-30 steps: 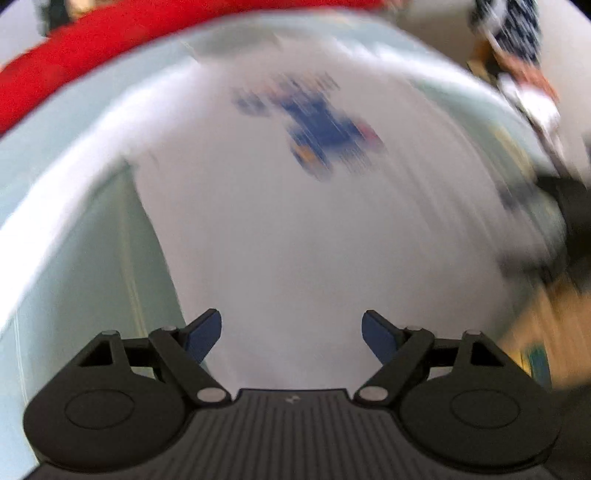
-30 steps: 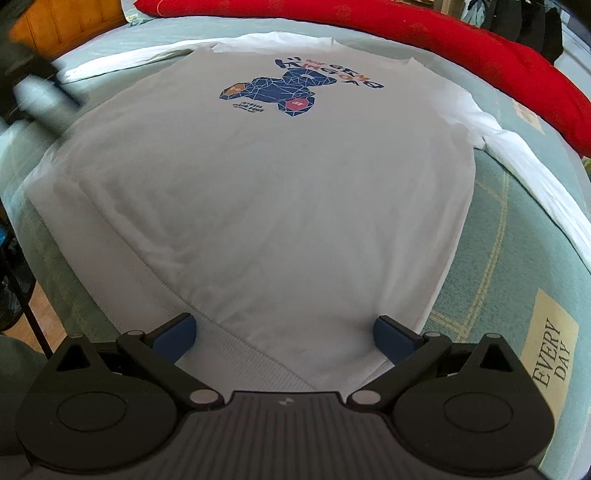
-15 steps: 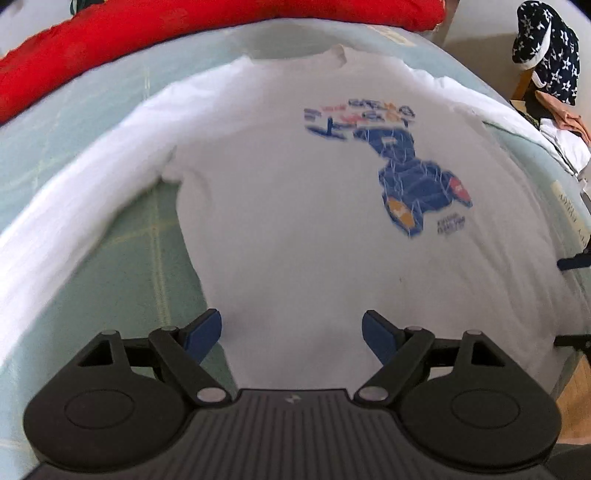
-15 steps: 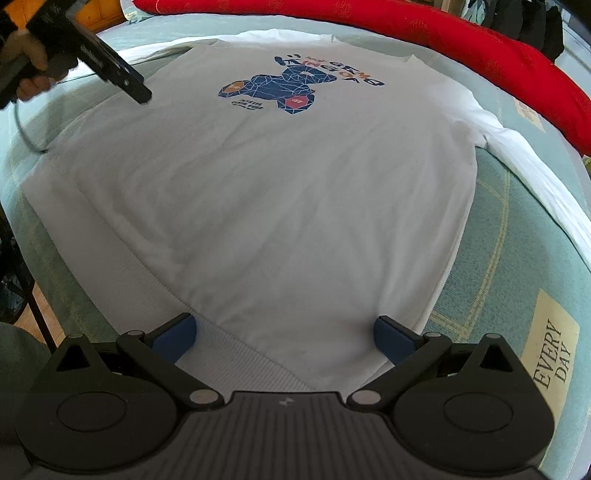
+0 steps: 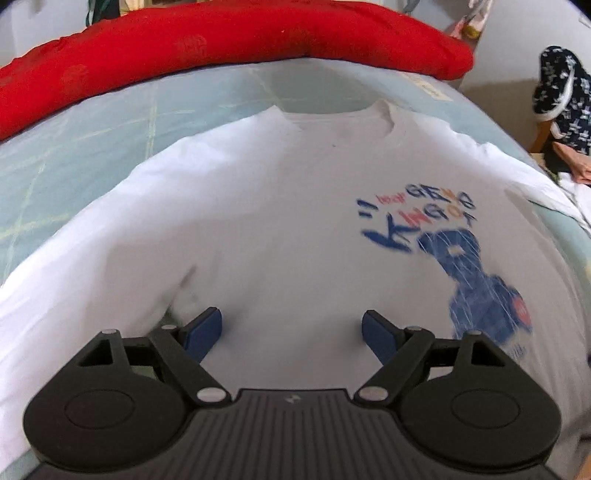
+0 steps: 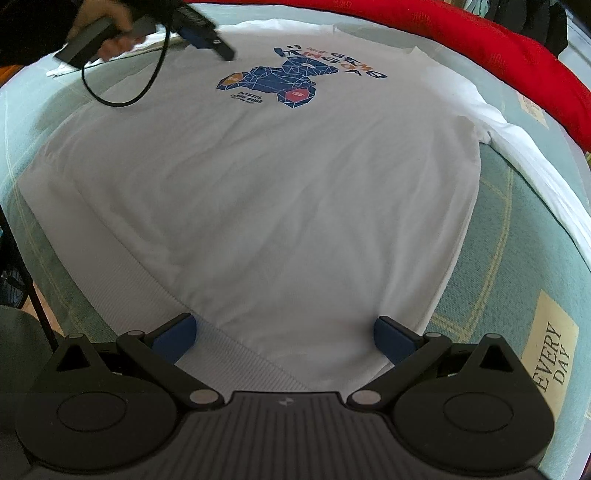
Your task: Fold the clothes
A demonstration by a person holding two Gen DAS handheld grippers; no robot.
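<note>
Pale green checked bedsheet (image 6: pixel 517 236) covers the bed, a long red bolster (image 5: pixel 221 48) runs along its far edge, grey wall (image 5: pixel 517 44) behind, and a bit of wooden floor (image 6: pixel 33 299) shows at the near-left corner.

I note the white cotton-like sweatshirt (image 6: pixel 266 206) is matt with a ribbed hem; the pale green bedsheet (image 6: pixel 517 258) looks woven; the red blanket (image 5: pixel 221 48) looks soft.

Left black two-finger gripper (image 5: pixel 291 328), blue-padded jaws spread wide with nothing clamped between them, angled steeply downward; right black two-finger gripper (image 6: pixel 284 334) likewise wide open and pitched down; the person's left hand (image 6: pixel 105 27) grips the left tool's handle.
</note>
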